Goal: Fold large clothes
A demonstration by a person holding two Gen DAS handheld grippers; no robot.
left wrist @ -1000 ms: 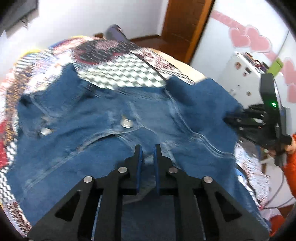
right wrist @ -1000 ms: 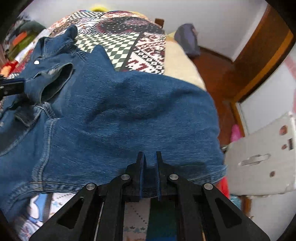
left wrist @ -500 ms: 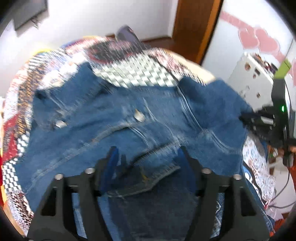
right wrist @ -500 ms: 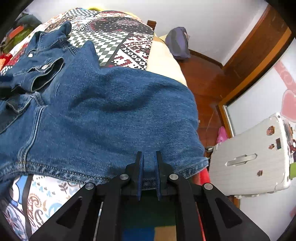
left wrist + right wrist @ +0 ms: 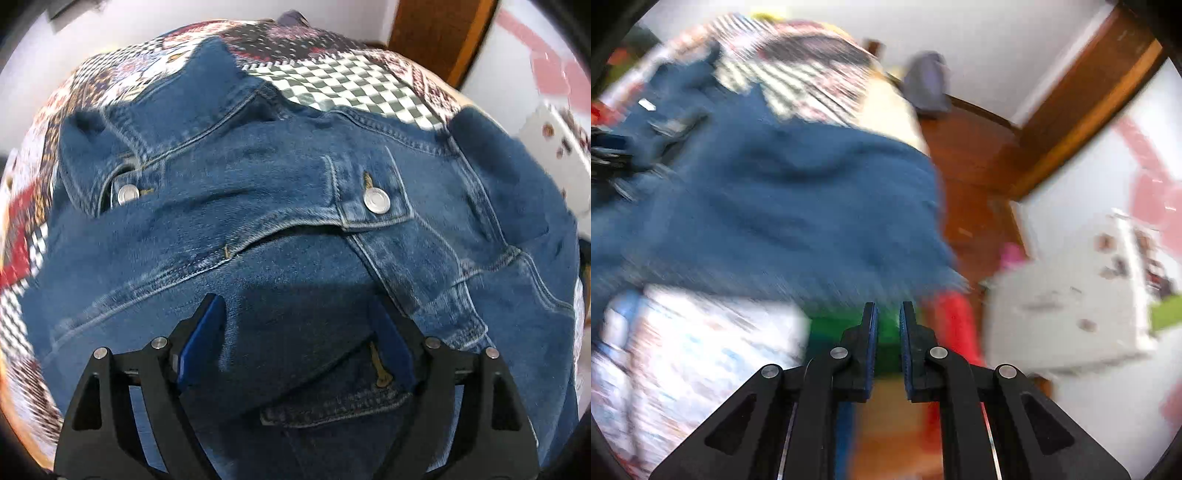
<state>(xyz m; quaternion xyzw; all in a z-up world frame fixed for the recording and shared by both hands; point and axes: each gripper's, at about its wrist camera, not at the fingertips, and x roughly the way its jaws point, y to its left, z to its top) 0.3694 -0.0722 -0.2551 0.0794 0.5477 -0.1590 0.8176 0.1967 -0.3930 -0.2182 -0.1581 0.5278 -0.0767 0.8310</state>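
While the left tongs point(image 5: 295, 332) stand wide apart just above the denim jacket point(image 5: 280, 229), nothing sits clamped between the blue pads point(image 5: 201, 339); a dark shadow falls on the cloth between them. Close by the right pad lies a folded flap with a tan buttonhole point(image 5: 380, 365). Further out, two silver buttons show: one on a pocket flap point(image 5: 376, 200), one tucked near the collar point(image 5: 128, 192). Jacket lies spread across a bed with a checkered patchwork quilt point(image 5: 347, 88), collar end farthest from the left camera. Right tongs point(image 5: 886, 317) are nearly together, a narrow gap between the pads, holding nothing; they sit just off the jacket's hem point(image 5: 871, 284), over a green patch point(image 5: 842, 325). Right view is heavily motion-blurred. Jacket point(image 5: 783, 206) fills the left half there, draped over the bed edge. Beyond: wooden floor point(image 5: 975, 155), white suitcase point(image 5: 1067, 306), brown door frame point(image 5: 1086, 103), grey bag point(image 5: 929, 86) against the wall.
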